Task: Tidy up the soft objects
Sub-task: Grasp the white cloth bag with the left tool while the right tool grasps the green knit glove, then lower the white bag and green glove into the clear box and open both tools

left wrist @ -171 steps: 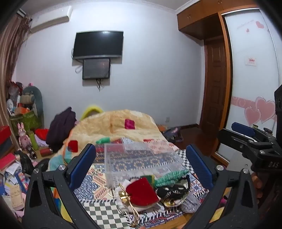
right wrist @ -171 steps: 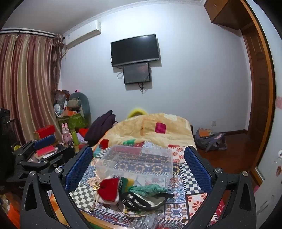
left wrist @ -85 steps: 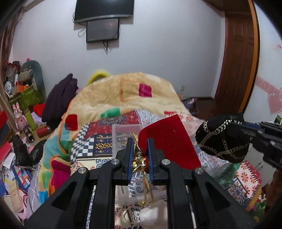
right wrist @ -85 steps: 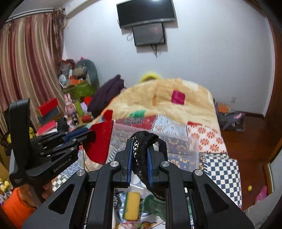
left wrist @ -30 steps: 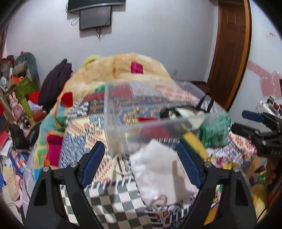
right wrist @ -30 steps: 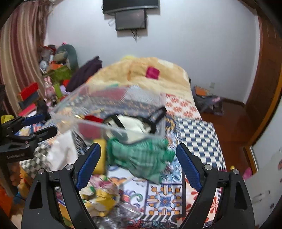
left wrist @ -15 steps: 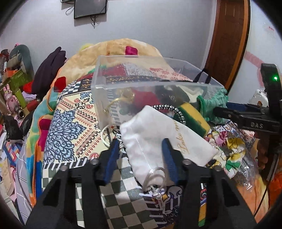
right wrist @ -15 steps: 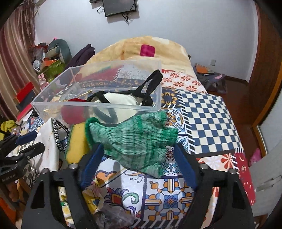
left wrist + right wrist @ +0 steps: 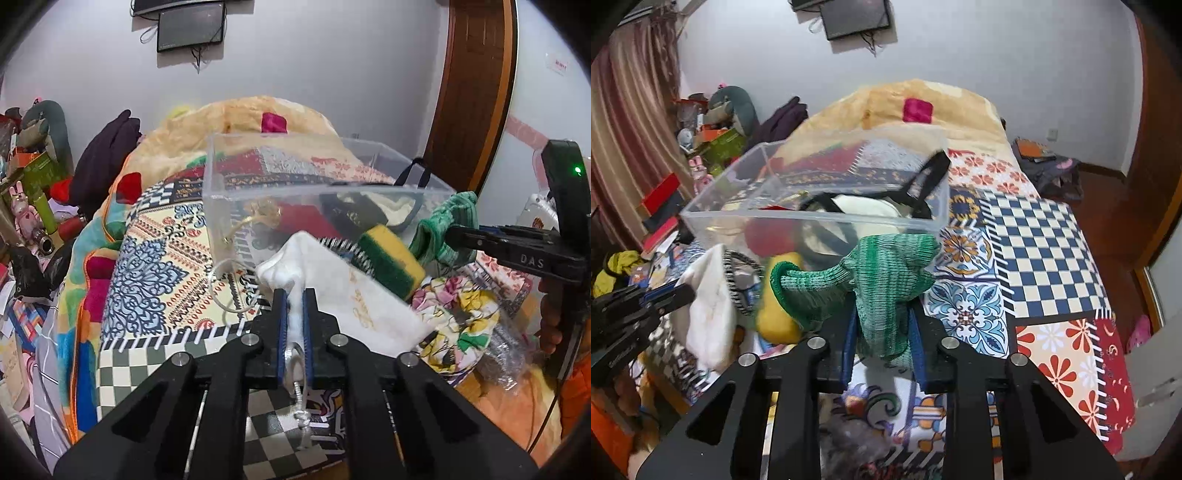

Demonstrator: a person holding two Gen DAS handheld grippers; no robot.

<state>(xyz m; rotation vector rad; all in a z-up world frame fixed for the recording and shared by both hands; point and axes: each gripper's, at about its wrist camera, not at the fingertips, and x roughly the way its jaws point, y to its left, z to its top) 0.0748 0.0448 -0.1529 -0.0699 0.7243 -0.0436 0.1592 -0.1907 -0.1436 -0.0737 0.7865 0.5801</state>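
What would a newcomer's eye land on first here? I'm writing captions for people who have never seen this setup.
First, the two grips: the left gripper pinches a white pouch in front of the clear plastic bin, while the right gripper clamps a green knitted glove at the bin's near wall. Next, the yellow-and-green sponge lying between pouch and glove on the patchwork bedspread.

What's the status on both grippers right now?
Left hand-held gripper shut on white pouch. Right hand-held gripper shut on green glove. Clear bin just ahead.
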